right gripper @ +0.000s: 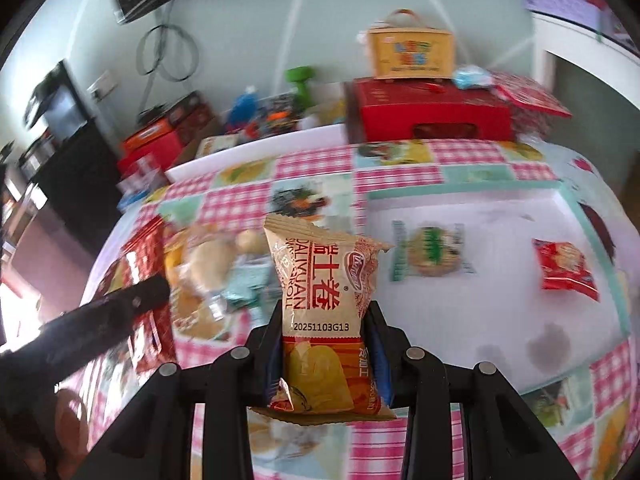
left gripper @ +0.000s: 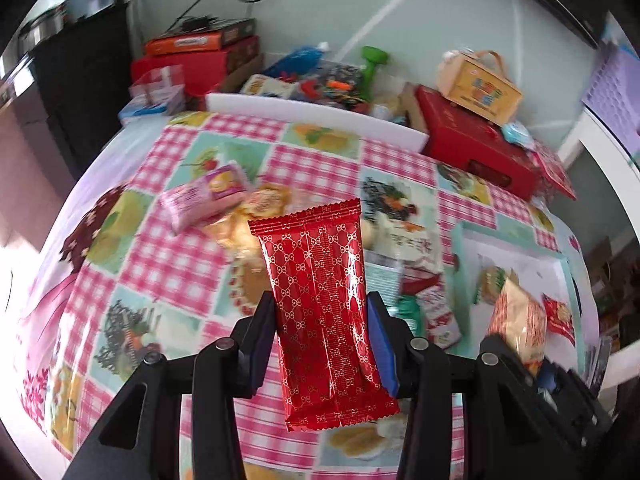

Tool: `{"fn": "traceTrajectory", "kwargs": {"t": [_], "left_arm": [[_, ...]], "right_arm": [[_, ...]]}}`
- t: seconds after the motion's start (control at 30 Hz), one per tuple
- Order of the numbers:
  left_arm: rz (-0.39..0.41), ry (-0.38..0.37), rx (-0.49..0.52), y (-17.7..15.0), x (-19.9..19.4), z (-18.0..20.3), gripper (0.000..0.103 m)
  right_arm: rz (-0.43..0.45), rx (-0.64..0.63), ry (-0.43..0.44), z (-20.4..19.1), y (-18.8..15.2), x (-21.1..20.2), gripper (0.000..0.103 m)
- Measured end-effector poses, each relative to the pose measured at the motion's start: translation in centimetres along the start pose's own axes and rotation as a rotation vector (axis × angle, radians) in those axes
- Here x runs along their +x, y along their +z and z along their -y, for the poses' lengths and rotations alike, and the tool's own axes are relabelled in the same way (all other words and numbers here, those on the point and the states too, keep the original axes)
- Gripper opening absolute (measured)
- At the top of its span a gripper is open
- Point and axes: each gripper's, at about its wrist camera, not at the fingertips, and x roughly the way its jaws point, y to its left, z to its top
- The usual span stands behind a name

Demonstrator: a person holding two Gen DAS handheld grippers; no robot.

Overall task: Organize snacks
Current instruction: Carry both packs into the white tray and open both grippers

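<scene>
On the left of the surface (left gripper: 168, 240), under its pink checked cloth, a pink packet (left gripper: 202, 196) lies beside a loose heap of snacks (left gripper: 248, 220) that has not been sorted yet. The left tongs (left gripper: 320, 316) are clamped on a red patterned packet (left gripper: 326, 312), gripping it across its middle and holding it upright, clear of the cloth and in front of the heap.

Further right, the right tongs (right gripper: 326, 320) are clamped on a tan Swiss-roll packet (right gripper: 324, 304), also lifted off the surface, its top seam pointing away from the camera. To the right of it lies a white tray with a teal rim (right gripper: 460, 196). Two snacks sit inside it, well apart: a green-labelled biscuit packet (right gripper: 432, 252) and a small red packet (right gripper: 566, 264).

Judging by this, the step in hand is carrying: both picks look done and both packets are on the way from the heap to the tray. The next move calls for bringing each packet over a bare part of the tray, lowering it until it rests flat, then parting the tongs, with the two arms kept from crossing.
</scene>
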Motion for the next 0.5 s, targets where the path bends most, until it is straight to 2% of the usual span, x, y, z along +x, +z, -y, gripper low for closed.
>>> {"fn": "traceTrajectory", "kwargs": {"t": [0.37, 0.5], "left_arm": [[-0.008, -0.106, 0.202, -0.7, 1.4, 8.9, 0.046], [-0.021, -0.139, 0.256, -1.2, 2.2, 11.8, 0.046]], "right_arm": [[0.027, 0.197, -0.216, 9.4, 1.3, -0.7, 0.039], [0.016, 0.276, -0.263, 12.8, 1.2, -0.9, 0.039]]}}
